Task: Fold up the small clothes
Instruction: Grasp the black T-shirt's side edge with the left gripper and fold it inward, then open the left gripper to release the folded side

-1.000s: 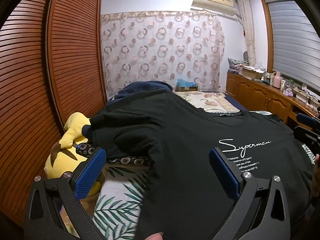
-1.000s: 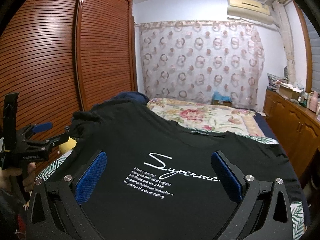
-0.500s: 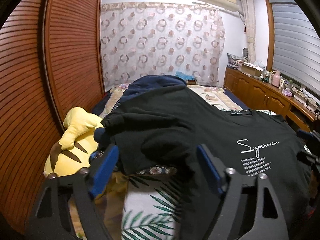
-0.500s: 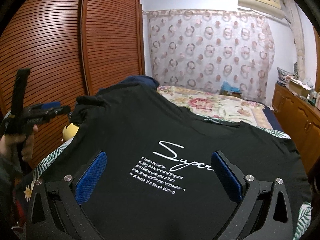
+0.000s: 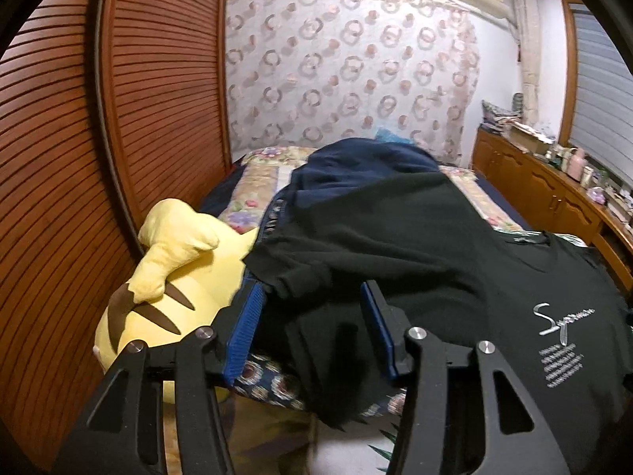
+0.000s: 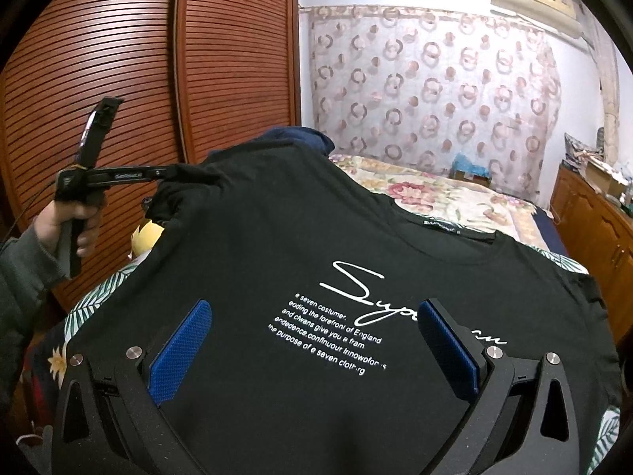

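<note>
Spread across the leaf-print bedcover [image 6: 95,301], a black T-shirt [image 6: 300,237] with white lettering lies face up, its bottom edge nearest the cameras and its collar pointing toward the far wall. Nearest the right wrist camera, the right gripper [image 6: 312,340] hovers over the lettering with its 2 blue pads wide apart and nothing pinched between them. To the left, the left gripper [image 5: 312,332] has its jaws half closed around the shirt's bunched left sleeve [image 5: 300,277]; they have just been closing, the sleeve fabric sits between the pads, and whether they press on it yet cannot be told. Just beside that sleeve rests a yellow plush toy [image 5: 174,277]. Behind the shirt lies a dark blue garment [image 5: 356,166], then a floral quilt [image 6: 427,194], and farthest back a ring-patterned curtain [image 6: 427,83] beside slatted wooden wardrobe doors [image 6: 229,59].
</note>
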A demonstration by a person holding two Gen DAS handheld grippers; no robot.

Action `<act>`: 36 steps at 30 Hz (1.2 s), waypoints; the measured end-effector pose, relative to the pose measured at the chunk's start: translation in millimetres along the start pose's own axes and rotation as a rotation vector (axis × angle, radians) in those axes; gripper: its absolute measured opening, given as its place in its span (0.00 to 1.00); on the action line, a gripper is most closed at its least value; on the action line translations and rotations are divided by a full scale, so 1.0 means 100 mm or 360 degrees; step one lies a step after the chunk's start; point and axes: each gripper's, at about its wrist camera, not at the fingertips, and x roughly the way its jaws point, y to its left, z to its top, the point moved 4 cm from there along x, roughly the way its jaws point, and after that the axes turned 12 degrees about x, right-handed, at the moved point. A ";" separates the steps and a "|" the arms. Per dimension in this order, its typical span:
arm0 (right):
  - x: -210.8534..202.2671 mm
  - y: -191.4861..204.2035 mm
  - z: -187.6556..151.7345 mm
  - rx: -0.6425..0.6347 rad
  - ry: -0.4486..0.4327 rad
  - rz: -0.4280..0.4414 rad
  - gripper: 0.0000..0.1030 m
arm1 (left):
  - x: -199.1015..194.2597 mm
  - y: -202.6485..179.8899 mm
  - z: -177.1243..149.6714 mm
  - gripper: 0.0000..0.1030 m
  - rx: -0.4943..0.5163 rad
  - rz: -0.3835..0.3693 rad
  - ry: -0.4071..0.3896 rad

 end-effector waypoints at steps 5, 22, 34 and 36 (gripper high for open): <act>0.01 0.02 -0.04 0.0003 0.0014 0.0007 1.00 | 0.07 0.03 0.02 0.33 0.0003 -0.0047 -0.0003; -0.05 -0.11 -0.05 0.0069 -0.0003 -0.0018 1.00 | -0.44 -0.45 0.57 0.04 0.0115 -0.0191 -0.0243; -0.19 -0.30 -0.04 0.0174 -0.0061 -0.0078 1.00 | -0.59 -1.54 0.84 0.04 0.0439 -0.0414 -0.0279; -0.19 -0.28 -0.05 0.0186 -0.0061 -0.0089 1.00 | -0.53 -1.60 0.80 0.11 0.0454 -0.0439 -0.0242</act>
